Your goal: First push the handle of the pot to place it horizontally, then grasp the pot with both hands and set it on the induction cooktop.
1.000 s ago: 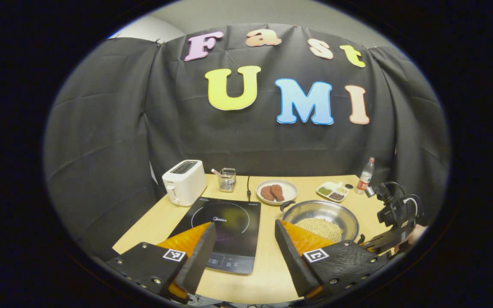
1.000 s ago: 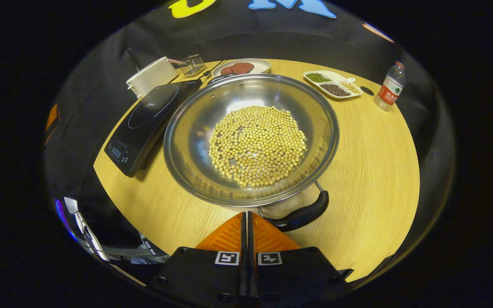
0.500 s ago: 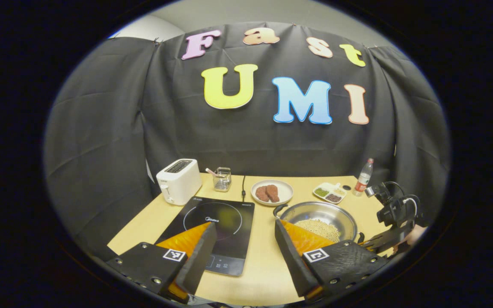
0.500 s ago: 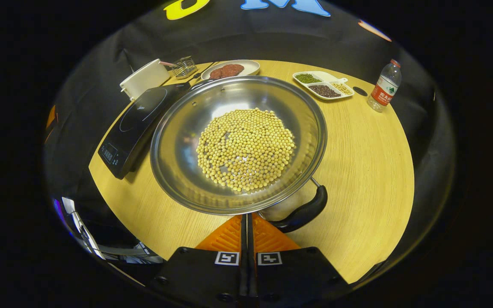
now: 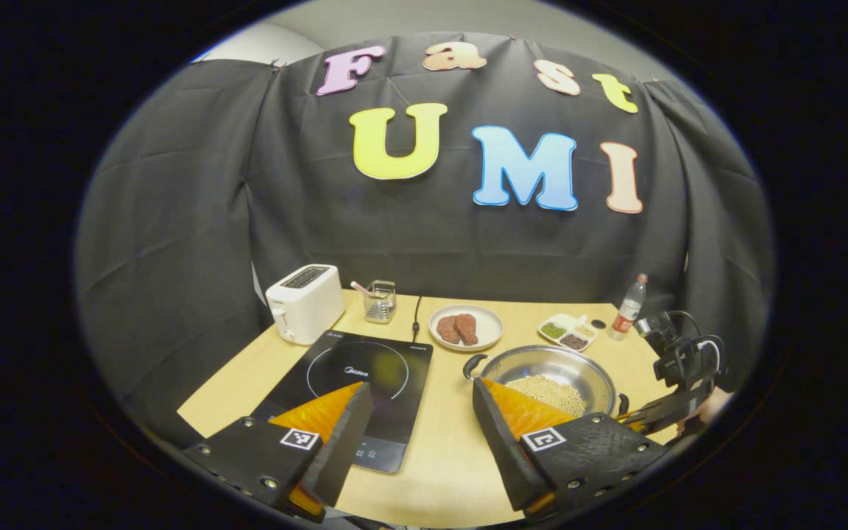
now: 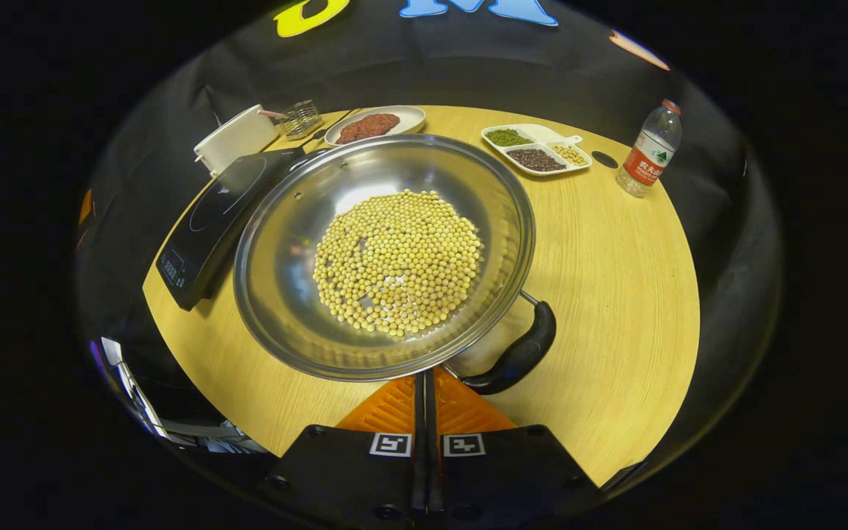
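Tabletop holds steel pot (image 6: 284,294) of soybeans (image 6: 397,261).

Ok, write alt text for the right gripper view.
A steel pot of soybeans sits on a wooden table, its black handle just beyond the shut right gripper. A cooktop lies to its left; plates and a bottle stand behind.

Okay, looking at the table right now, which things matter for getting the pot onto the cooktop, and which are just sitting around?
Needed:
pot of beans
pot handle
induction cooktop
left gripper, open
right gripper, shut

Lying about:
toaster
plate of meat
divided dish
bottle
wire holder
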Motion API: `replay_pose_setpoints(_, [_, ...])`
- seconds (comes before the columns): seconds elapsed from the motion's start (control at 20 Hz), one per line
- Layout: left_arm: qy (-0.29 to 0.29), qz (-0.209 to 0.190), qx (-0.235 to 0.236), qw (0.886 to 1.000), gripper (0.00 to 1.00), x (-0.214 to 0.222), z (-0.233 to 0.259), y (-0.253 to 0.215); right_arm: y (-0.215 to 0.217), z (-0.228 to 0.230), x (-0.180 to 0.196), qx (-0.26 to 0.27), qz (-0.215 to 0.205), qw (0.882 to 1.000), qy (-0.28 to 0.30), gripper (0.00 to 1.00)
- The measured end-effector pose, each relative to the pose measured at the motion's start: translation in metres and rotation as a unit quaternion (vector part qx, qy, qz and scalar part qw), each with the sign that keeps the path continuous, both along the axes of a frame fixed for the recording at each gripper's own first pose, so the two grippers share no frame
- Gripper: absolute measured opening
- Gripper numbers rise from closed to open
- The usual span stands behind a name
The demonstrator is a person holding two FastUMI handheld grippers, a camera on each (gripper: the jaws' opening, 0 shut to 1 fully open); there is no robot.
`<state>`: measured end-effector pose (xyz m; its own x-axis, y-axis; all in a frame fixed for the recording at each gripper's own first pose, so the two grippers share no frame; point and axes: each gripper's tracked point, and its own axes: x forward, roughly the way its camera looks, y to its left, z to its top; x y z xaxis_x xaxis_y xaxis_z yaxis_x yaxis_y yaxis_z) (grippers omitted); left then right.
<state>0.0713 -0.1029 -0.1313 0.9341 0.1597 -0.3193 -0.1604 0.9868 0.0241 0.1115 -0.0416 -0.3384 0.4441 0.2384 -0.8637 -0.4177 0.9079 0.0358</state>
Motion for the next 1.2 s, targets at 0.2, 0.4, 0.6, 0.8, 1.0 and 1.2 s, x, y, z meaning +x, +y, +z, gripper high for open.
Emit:
replay_pose_setpoints(0.2, [0.003,0.005,0.011,1.000,0.84,0.001,0.002,-0.009,-0.015,0.000,0.014,0.003,-0.014,1.000,-0.005,0.01])
replay_pose_setpoints(0.4, [0.002,0.011,0.009,1.000,0.84,0.006,0.005,-0.018,-0.025,0.001,0.027,-0.001,-0.012,1.000,-0.012,0.02])
replay_pose_setpoints(0.6, [0.007,0.017,0.015,1.000,0.81,0.014,0.000,-0.025,-0.032,0.002,0.040,0.005,-0.020,1.000,-0.013,0.01])
replay_pose_setpoints(0.8, [0.015,0.023,0.015,1.000,0.82,0.019,-0.009,-0.029,-0.039,0.001,0.053,0.014,-0.028,0.999,-0.012,0.02])
replay_pose_setpoints(1.0, [0.025,0.031,0.011,0.999,0.82,0.026,-0.019,-0.029,-0.044,0.000,0.066,0.019,-0.034,0.999,-0.015,0.02])
replay_pose_setpoints(1.2, [0.034,0.042,0.006,0.999,0.84,0.032,-0.024,-0.028,-0.047,0.000,0.077,0.027,-0.042,0.999,-0.016,0.02])
